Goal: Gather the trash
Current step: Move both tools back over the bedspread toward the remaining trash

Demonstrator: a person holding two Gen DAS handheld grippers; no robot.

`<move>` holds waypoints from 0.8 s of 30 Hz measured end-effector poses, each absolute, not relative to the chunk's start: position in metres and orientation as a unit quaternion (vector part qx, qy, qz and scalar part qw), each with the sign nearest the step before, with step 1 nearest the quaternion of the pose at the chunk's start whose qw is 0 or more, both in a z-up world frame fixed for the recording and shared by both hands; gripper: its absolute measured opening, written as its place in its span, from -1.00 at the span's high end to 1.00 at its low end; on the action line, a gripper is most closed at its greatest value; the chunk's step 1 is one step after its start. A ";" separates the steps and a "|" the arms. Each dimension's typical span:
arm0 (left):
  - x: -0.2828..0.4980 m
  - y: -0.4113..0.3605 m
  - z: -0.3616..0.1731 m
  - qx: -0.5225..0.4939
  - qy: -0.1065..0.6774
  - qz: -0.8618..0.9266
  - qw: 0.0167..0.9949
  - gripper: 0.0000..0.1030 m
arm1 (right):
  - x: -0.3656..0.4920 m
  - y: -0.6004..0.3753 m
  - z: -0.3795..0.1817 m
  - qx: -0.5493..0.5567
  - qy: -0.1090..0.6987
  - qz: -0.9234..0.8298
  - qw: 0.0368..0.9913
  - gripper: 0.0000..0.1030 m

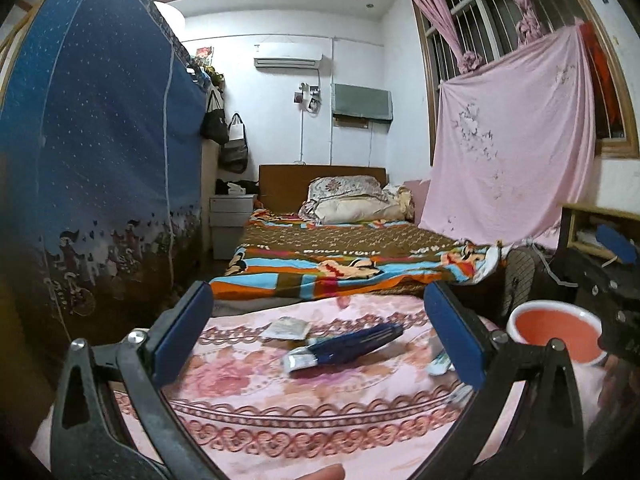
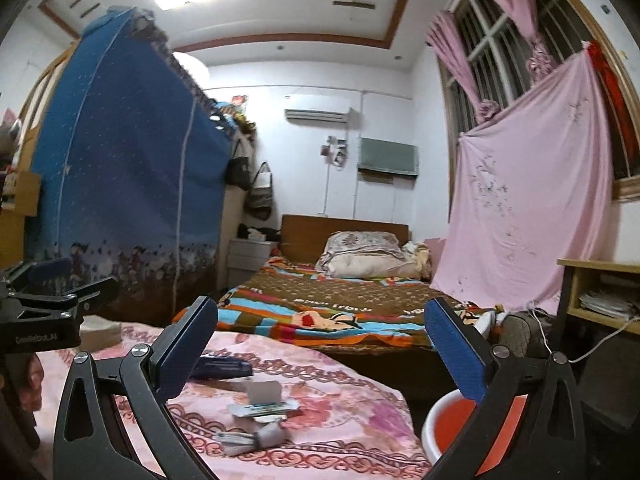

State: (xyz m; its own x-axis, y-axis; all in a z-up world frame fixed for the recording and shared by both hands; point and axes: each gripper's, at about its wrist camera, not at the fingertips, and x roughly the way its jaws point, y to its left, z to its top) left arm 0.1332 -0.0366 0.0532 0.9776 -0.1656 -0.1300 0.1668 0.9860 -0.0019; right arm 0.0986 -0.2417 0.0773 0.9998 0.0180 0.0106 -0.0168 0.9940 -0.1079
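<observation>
Trash (image 1: 344, 345) (crumpled wrappers, one dark blue) litters the pink cloth (image 1: 320, 420); both tools gape empty.

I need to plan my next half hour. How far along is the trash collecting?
Nothing looks collected: the red basin shows no trash inside. Both the left gripper and right gripper are open and empty. Still on the pink floral cloth: a dark blue wrapper, a flat packet, and crumpled wrappers.
</observation>
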 end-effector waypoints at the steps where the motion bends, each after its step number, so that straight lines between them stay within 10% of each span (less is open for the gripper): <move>1: 0.135 -0.036 0.052 0.007 0.067 -0.083 0.994 -0.78 | 0.102 -0.239 0.076 -0.057 -0.001 0.013 0.998 -1.00; 19: 0.209 -0.003 0.016 -0.025 0.226 -0.126 0.966 -0.72 | 0.184 -0.236 0.053 -0.031 0.178 0.065 0.981 -1.00; 24: 0.244 -0.006 -0.010 -0.047 0.327 -0.156 0.931 -0.40 | 0.205 -0.233 0.041 -0.036 0.247 0.073 0.966 -0.92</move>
State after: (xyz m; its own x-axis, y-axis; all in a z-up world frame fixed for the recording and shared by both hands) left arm 0.2439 -0.0062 -0.0102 0.7372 -0.3215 -0.5942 0.2602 0.9468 -0.1895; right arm 0.2047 -0.2326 0.0405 0.8673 0.1231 -0.4823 -0.1583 0.9868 -0.0327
